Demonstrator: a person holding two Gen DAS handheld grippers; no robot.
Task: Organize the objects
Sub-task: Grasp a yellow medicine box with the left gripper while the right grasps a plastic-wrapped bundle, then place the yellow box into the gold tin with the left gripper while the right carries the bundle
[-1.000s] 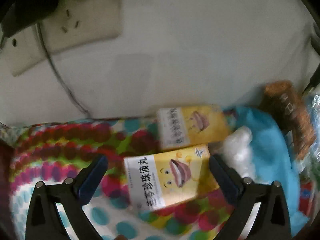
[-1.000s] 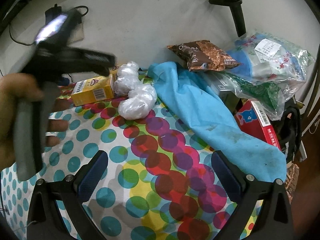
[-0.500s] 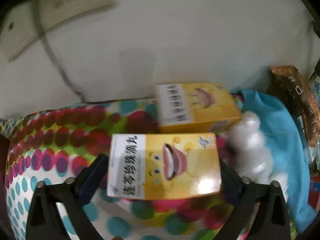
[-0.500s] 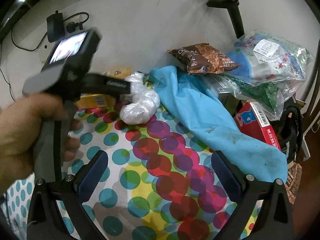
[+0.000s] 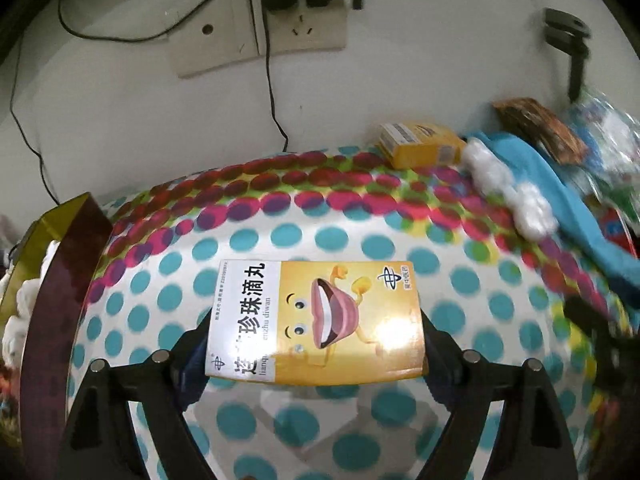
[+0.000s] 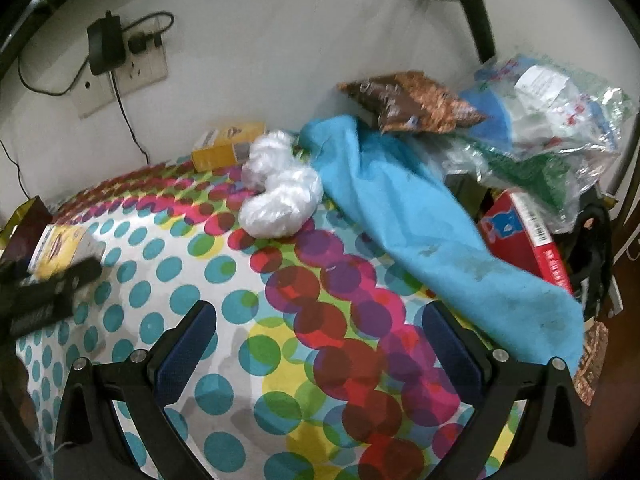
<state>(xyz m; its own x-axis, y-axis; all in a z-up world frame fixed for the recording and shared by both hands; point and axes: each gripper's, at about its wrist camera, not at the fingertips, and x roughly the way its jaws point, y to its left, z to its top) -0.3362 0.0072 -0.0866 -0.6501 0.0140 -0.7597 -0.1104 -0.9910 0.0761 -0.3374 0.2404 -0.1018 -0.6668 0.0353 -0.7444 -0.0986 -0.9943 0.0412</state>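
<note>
Mid-carry rn. The left claw (image 5: 316, 336) is clamped on the yellow pill box (image 5: 316, 322), its pads pressing on both short ends, so the box sits crosswise right between the fingers, lifted off the dotted table (image 5: 460, 288). Jaws had just been closing in around it and are now snug on the box.

The 2nd yellow box (image 5: 420, 145) is far ahead and a bit right of that claw, by the wall, w/ the white plastic wad (image 5: 508, 188) and blue cloth (image 5: 560, 184) further right.

To the claw's left there's a gold-lined maroon box (image 5: 60, 248), prob the drop spot imo. Next move: swing left, get over its rim, then let go.

Right claw (image 6: 320, 364) is wide open, nothing in it, hanging over bare table.
</note>
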